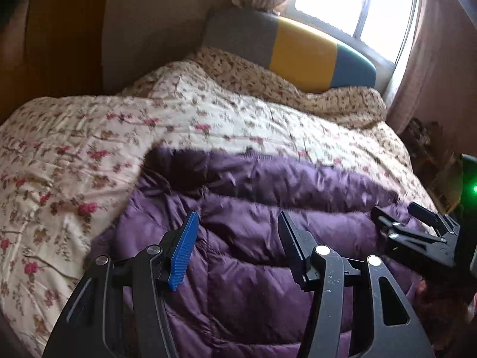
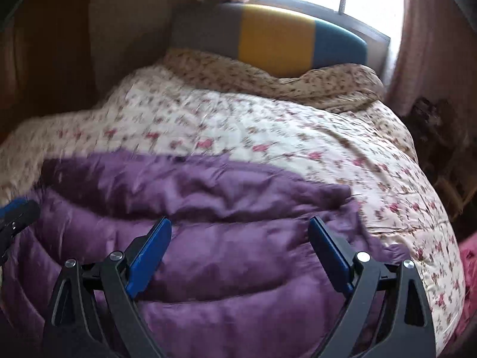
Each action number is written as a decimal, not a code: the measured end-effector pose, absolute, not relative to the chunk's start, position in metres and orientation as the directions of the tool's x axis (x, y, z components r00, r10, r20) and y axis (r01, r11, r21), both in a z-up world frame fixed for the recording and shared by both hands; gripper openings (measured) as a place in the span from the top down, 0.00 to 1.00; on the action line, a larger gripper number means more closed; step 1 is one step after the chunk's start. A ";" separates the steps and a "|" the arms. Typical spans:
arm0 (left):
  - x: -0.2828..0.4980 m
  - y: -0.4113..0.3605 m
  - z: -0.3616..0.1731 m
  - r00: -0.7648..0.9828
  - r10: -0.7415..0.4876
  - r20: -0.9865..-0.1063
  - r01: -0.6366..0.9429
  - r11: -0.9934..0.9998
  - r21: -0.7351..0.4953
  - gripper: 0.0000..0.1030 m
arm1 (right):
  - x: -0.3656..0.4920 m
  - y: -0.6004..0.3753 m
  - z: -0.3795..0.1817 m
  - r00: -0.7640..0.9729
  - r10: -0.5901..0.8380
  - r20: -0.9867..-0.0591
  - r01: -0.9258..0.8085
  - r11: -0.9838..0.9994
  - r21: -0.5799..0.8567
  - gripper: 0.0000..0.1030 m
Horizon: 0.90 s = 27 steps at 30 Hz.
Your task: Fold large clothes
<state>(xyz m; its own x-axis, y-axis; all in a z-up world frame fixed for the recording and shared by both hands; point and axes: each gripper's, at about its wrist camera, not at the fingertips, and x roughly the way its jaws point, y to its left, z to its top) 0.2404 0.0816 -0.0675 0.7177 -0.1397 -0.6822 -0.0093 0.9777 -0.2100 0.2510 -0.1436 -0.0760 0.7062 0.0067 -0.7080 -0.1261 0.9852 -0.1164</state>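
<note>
Left tongs point(image 1: 238, 238) spread wide, nothing between the jaws. Right tongs point(image 2: 240, 238) likewise spread and gripping nothing. I see the purple jacket point(image 2: 208, 208) directly below and ahead of both, lying on the floral quilt point(image 1: 74, 155). Right tongs show at the right edge of my left view. Striped headboard point(image 2: 268, 35) far ahead.
</note>
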 end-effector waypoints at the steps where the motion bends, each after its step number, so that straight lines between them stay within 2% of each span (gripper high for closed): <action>1: 0.243 0.082 -0.074 0.710 -0.133 -0.692 -0.016 0.979 -0.204 0.47 | 0.252 -0.140 -0.082 0.705 -0.005 -0.709 -0.128 0.983 -0.134 0.09; 7: 0.249 0.090 -0.100 0.699 -0.135 -0.703 -0.022 0.978 -0.209 0.46 | 0.269 -0.141 -0.114 0.651 0.003 -0.759 -0.120 0.988 -0.099 0.03; 17: 0.249 0.086 -0.110 0.703 -0.128 -0.700 -0.030 0.977 -0.209 0.45 | 0.275 -0.140 -0.131 0.655 -0.002 -0.756 -0.115 0.988 -0.103 0.02; 21: 0.242 0.083 -0.098 0.712 -0.114 -0.693 -0.027 0.981 -0.190 0.34 | 0.274 -0.143 -0.132 0.656 0.012 -0.754 -0.117 0.989 -0.086 0.02; 27: 0.227 0.083 -0.082 0.731 -0.106 -0.674 -0.030 0.982 -0.187 0.33 | 0.273 -0.144 -0.131 0.659 0.022 -0.752 -0.118 0.990 -0.074 0.02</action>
